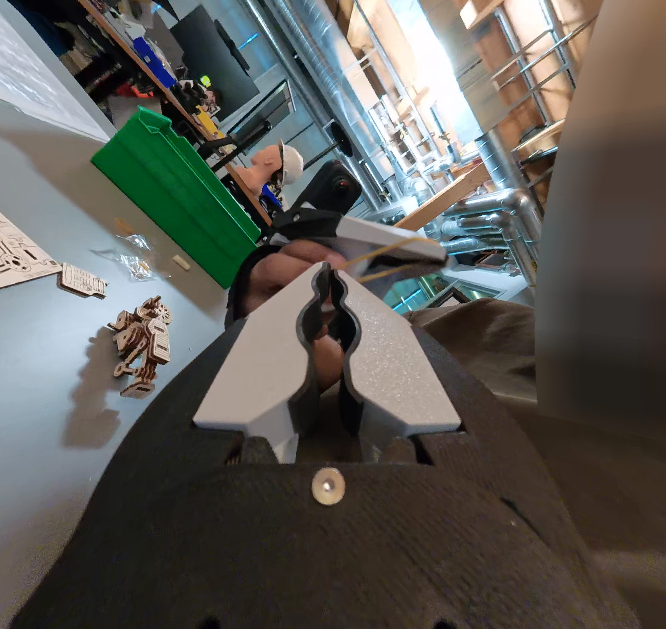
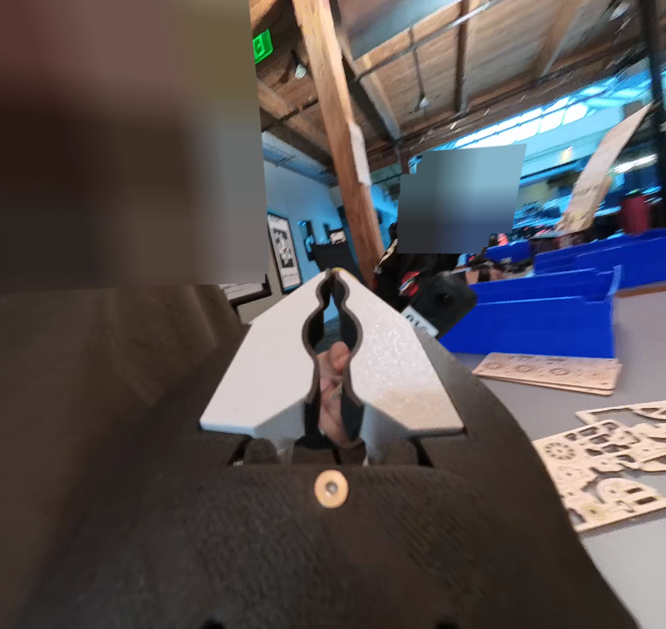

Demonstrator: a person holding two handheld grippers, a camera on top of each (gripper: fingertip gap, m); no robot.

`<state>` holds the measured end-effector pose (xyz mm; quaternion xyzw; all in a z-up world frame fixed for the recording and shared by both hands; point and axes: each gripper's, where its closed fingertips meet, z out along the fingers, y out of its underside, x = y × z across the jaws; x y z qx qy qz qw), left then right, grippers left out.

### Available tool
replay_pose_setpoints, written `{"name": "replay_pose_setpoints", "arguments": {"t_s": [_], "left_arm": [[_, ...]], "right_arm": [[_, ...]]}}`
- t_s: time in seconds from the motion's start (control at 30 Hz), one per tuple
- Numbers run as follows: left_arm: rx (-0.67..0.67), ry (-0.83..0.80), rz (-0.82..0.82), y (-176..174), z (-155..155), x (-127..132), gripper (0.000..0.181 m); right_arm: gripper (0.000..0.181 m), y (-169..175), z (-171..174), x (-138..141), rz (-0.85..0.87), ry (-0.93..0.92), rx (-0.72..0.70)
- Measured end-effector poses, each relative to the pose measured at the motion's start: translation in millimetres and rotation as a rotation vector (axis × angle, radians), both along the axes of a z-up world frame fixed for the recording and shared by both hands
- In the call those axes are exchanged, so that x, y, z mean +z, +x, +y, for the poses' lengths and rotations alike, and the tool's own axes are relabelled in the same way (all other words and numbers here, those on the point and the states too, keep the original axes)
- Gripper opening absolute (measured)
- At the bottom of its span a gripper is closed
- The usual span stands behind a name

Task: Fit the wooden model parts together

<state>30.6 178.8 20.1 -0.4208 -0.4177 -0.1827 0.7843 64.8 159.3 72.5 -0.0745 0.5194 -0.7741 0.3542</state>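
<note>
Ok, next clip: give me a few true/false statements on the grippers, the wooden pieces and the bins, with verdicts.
1. The left gripper is shut with nothing wooden between its fingers. True.
2. The part-built wooden model is held in the right gripper. False: it lies on the table, away from both grippers.
3. A green bin stands on the table in the left wrist view. True.
4. The bin beside the stacked wooden sheets is red. False: that bin is blue.
5. The right gripper is wide open. False: its fingertips meet.
</note>
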Motion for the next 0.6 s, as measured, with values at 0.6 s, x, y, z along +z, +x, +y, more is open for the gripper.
{"name": "replay_pose_setpoints", "arguments": {"t_s": [0.6], "left_arm": [[0.138, -0.126, 0.136, 4.7, -27.1, 25.4, 0.023]], "right_arm": [[0.000, -11.8, -6.2, -14.0, -0.037, 0.125, 0.042]]}}
